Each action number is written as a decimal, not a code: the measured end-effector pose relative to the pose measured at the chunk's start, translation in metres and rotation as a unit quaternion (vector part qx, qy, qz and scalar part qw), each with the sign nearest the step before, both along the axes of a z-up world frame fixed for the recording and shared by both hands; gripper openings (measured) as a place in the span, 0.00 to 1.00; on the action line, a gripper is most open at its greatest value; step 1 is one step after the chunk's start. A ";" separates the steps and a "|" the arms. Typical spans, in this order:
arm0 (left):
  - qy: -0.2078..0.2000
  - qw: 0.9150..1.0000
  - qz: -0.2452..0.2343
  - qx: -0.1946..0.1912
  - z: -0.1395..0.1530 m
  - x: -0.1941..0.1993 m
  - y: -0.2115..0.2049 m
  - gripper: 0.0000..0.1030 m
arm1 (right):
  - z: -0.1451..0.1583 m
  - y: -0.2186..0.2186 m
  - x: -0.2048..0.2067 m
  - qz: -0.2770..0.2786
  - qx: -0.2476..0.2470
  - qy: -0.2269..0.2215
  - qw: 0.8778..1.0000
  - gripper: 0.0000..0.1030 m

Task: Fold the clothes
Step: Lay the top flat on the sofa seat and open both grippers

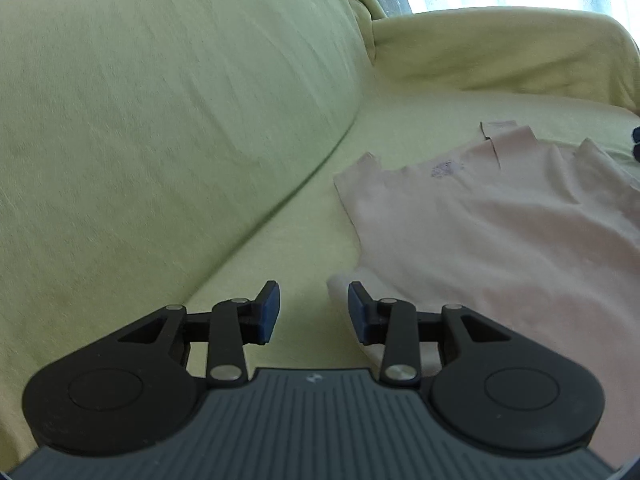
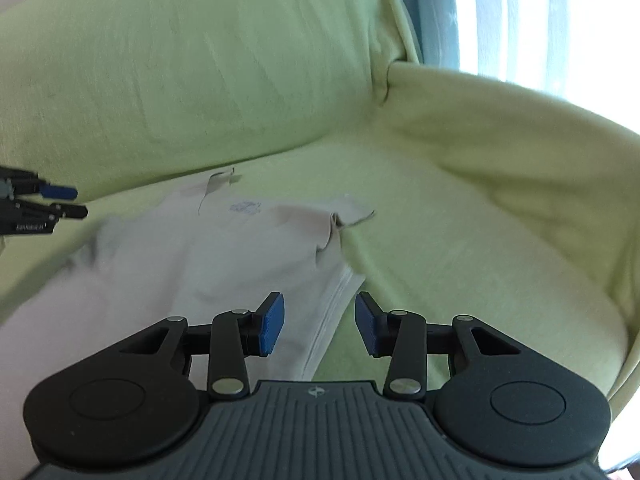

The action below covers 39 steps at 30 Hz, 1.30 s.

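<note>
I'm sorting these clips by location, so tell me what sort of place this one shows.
Probably a living room at home: a sofa under a green cover, a curtained window behind its armrest, and a pale shirt spread on the seat.

Home living room: green-covered sofa (image 2: 240,80), curtained window (image 2: 520,12).

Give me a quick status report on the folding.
Left gripper open, empty. Right gripper open, empty, over shirt edge. Shirt spread unfolded on sofa. Nothing in the way.

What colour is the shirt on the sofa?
The short-sleeved cotton shirt is pale pink; right wrist view shows it best.
</note>
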<state>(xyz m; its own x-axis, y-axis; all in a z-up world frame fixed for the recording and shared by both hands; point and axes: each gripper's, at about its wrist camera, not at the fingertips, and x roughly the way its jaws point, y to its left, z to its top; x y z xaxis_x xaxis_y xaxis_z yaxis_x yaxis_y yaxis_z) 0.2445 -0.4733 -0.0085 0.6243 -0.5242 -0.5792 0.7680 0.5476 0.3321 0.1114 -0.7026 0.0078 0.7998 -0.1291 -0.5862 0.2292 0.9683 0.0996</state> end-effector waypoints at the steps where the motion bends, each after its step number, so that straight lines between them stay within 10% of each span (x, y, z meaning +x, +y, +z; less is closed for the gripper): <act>1: 0.006 1.000 -0.005 -0.002 -0.001 0.000 0.001 0.33 | 0.000 -0.004 0.005 0.002 0.012 -0.004 1.000 0.41; 6: 0.000 0.999 -0.030 -0.020 0.003 0.025 -0.044 0.33 | -0.003 -0.042 0.059 0.014 0.087 -0.010 0.996 0.41; 15: -0.021 0.997 -0.069 -0.020 -0.023 0.057 -0.114 0.33 | -0.035 -0.097 0.187 0.020 0.075 0.032 0.996 0.41; 17: -0.023 0.997 -0.077 -0.014 -0.030 0.057 -0.120 0.33 | -0.042 -0.095 0.200 0.026 0.069 0.037 0.997 0.24; 19: -0.024 0.996 -0.081 -0.007 -0.035 0.060 -0.124 0.33 | -0.042 -0.092 0.205 0.026 0.050 0.031 0.998 0.02; 21: -0.025 0.997 -0.079 -0.002 -0.038 0.064 -0.127 0.33 | -0.042 -0.090 0.210 0.025 0.031 0.025 0.999 0.01; 30: 0.009 0.998 -0.027 -0.062 -0.026 0.101 -0.120 0.38 | -0.046 -0.077 0.227 0.005 -0.049 0.015 0.999 0.03; 39: -0.016 0.999 -0.041 0.009 -0.042 0.112 -0.167 0.34 | -0.034 -0.052 0.159 -0.007 -0.034 -0.029 0.999 0.16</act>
